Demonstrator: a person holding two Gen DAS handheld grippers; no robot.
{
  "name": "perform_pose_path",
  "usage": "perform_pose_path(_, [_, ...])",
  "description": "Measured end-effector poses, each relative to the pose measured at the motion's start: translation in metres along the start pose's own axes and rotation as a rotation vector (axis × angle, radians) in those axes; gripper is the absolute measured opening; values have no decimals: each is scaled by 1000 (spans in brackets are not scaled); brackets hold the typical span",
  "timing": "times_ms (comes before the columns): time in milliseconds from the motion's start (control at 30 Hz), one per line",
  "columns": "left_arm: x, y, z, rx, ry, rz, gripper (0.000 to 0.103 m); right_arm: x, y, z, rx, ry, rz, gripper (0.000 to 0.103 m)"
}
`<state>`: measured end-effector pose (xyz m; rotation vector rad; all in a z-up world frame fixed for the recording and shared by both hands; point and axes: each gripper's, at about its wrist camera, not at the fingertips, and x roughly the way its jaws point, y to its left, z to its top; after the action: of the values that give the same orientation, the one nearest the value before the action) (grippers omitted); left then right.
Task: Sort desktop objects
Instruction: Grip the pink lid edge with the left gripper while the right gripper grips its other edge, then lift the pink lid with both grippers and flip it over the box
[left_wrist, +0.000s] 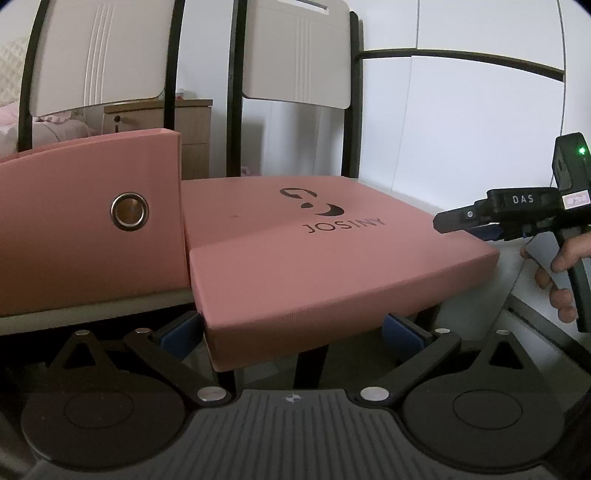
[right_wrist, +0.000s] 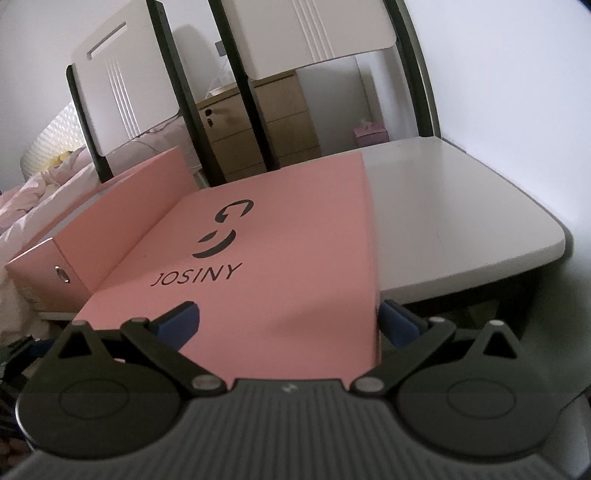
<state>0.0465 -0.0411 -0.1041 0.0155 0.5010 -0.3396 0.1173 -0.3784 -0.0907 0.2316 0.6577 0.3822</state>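
A pink box lid (left_wrist: 325, 243) printed JOSINY lies flat across a white chair seat, its near end overhanging the front edge. It also shows in the right wrist view (right_wrist: 258, 266). Beside it on the left stands the pink box base (left_wrist: 85, 221) with a metal eyelet, also seen in the right wrist view (right_wrist: 122, 206). My left gripper (left_wrist: 291, 332) is open, its blue pads on either side of the lid's near end. My right gripper (right_wrist: 290, 321) is open around the lid's near right corner. It appears from the side in the left wrist view (left_wrist: 476, 225).
Two white chairs with black frames stand side by side. The right chair seat (right_wrist: 461, 221) is bare to the right of the lid. Behind are a wooden drawer cabinet (right_wrist: 258, 133), a bed with pink bedding (right_wrist: 33, 192) and white walls.
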Motion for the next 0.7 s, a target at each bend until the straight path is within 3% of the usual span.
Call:
perform_pose_path(433, [-6,2,-1,-14,-3,-16,103,-11,-7,-3,15,6,34,103])
perform_pose_path(600, [-5,41,3,-266,-33,-170,103,-8,-21,0,100,-6,50,103])
perform_pose_path(700, [0,64,3,-419,-22,-216,103,-2,-33,-1,184,-3,63,103])
